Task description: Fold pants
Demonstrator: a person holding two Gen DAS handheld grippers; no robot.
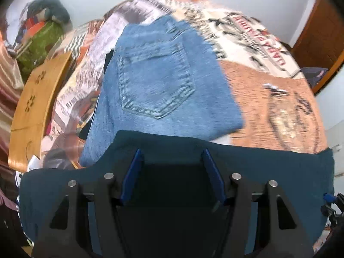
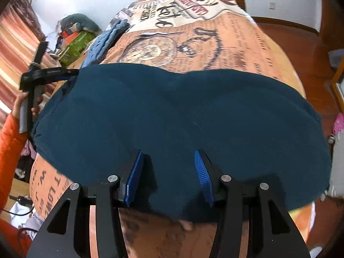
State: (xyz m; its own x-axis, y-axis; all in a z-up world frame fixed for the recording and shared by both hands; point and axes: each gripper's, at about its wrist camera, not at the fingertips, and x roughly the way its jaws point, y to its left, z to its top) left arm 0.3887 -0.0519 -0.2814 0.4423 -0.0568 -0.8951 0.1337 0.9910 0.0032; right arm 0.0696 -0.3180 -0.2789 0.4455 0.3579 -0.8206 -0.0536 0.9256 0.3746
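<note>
Dark teal pants (image 2: pixel 182 118) lie spread across the patterned bedspread (image 2: pixel 236 43). My right gripper (image 2: pixel 168 172) hovers over their near edge. Its blue pads (image 2: pixel 135 174) stand apart and cast shadows on the cloth, with nothing pinched. My left gripper (image 1: pixel 173 172) is over the pants (image 1: pixel 268 172) at their left end. Its pads (image 1: pixel 133 174) are apart too, and the shadowed teal cloth fills the gap without visible pinching. From the right wrist view, a hand in an orange sleeve (image 2: pixel 10 146) holds that left gripper (image 2: pixel 71 72) at the pants' far left corner.
Folded blue jeans (image 1: pixel 159 79) lie on the bed just beyond the teal pants, and show as blue jeans (image 2: pixel 103 40) in the right wrist view. A wooden board (image 1: pixel 36 107) and a green box (image 1: pixel 40 43) sit at the left. Wooden floor (image 2: pixel 301 49) borders the bed on the right.
</note>
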